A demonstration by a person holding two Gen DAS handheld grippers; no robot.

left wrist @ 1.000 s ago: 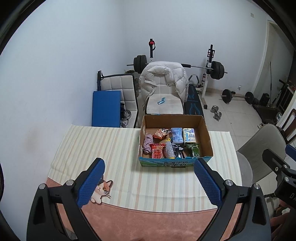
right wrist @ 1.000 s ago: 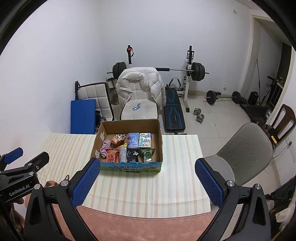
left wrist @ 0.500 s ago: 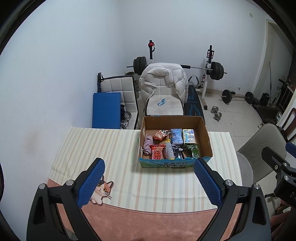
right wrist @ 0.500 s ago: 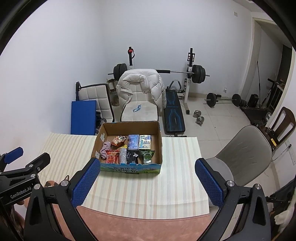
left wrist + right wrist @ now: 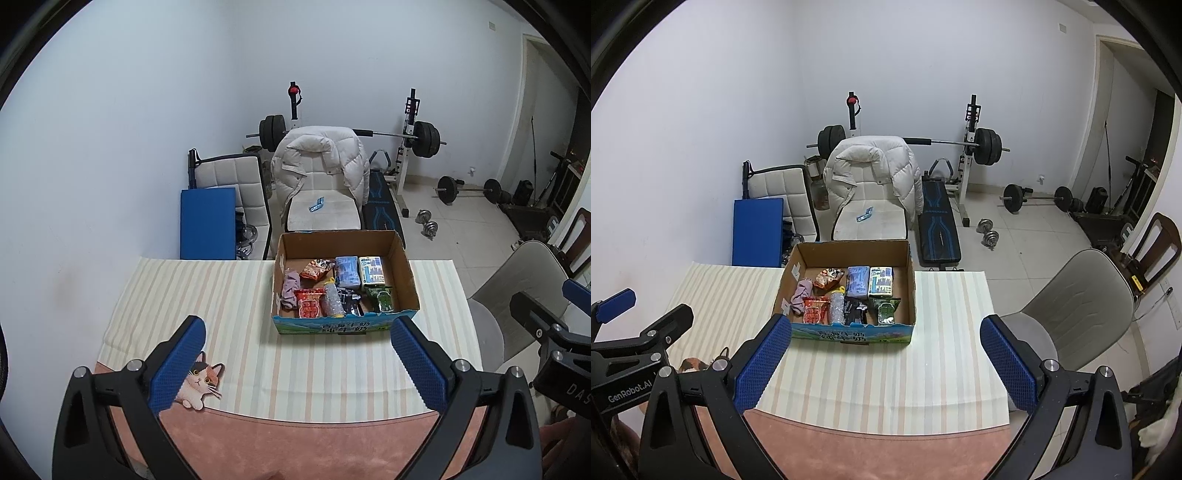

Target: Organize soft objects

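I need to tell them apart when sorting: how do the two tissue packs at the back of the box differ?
The blue tissue pack is blue all over and lies left of the white tissue pack, which is pale with green-blue print. The white one sits nearer the right wall of the cardboard box. Both are soft rectangular packs lying flat, side by side.

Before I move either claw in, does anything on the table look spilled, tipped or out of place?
Nothing stands out. The brown cardboard box sits flat on the striped cloth, with the snack packets, tissue packs and pink cloth all inside.
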